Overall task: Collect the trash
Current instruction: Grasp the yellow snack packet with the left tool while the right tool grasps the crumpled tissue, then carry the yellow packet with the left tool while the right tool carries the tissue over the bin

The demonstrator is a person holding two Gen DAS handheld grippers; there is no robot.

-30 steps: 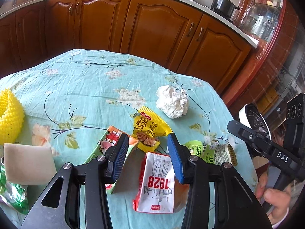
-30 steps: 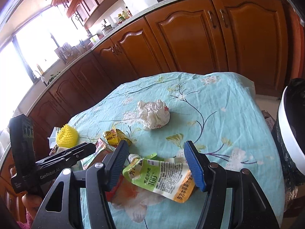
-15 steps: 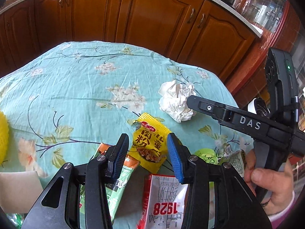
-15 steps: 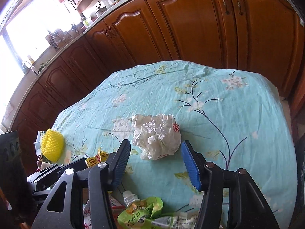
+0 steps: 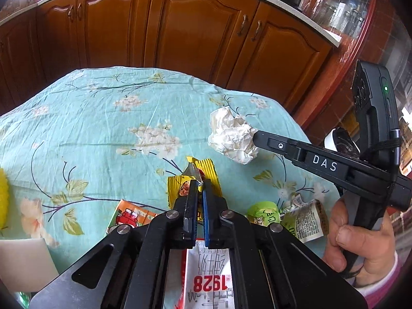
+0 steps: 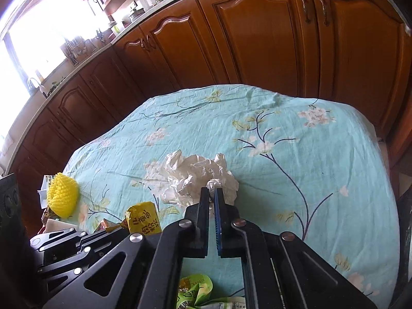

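Observation:
In the left wrist view my left gripper [image 5: 199, 185] is shut on a yellow snack wrapper [image 5: 180, 182], which crumples between the pads on the floral tablecloth [image 5: 103, 118]. The right wrist view has my right gripper [image 6: 211, 190] shut on the near edge of a crumpled white paper ball [image 6: 195, 177]. That paper ball [image 5: 231, 136] also shows in the left wrist view, with the right gripper's black finger [image 5: 265, 141] against its right side. The yellow wrapper [image 6: 143, 217] sits left of the right gripper.
A red-and-white milk pouch [image 5: 211, 278], a green wrapper [image 5: 265, 212] and an orange carton [image 5: 128, 216] lie near the left gripper. A yellow foam net [image 6: 61, 197] sits at the table's left. Wooden cabinets [image 6: 257, 38] stand behind. A white-rimmed bin [image 5: 340, 141] stands beyond the right edge.
Both grippers went from open to shut: the left closed on the yellow wrapper, the right on the paper ball after moving forward from the green wrapper.

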